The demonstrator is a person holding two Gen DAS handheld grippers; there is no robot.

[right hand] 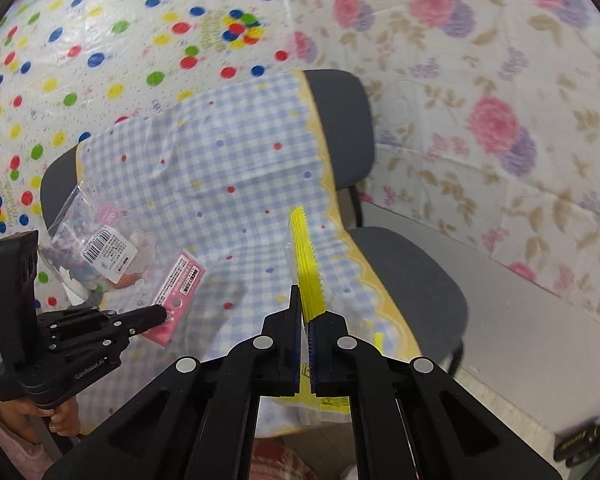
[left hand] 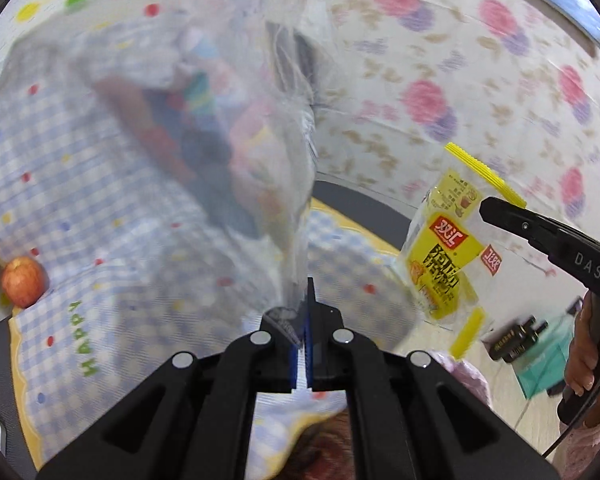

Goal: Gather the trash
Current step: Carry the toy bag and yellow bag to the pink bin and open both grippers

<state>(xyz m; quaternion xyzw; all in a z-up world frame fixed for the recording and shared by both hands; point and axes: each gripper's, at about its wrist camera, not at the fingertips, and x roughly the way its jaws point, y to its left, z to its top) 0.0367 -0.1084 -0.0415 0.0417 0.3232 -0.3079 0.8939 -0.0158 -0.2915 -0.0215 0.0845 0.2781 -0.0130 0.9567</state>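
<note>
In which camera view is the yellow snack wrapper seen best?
The left wrist view: the yellow snack wrapper hangs side-on from the right gripper, showing its printed face and red label. The right wrist view shows only its yellow serrated edge sticking up between the shut fingers.

I'm seeing a blue-and-white gingham cloth [right hand: 228, 168] with red, blue and yellow dots and a scalloped yellow border — green lettering is showing on it. The snack wrapper [left hand: 446, 256] is showing up clear and yellow, with a red label and black print. A clear bag [left hand: 228, 132] is showing pink and blue packaging — the apple [left hand: 23, 281] is glowing red-orange. The grey chair [right hand: 412, 280] is sitting against pink-and-purple floral sheeting [right hand: 500, 80].
</note>
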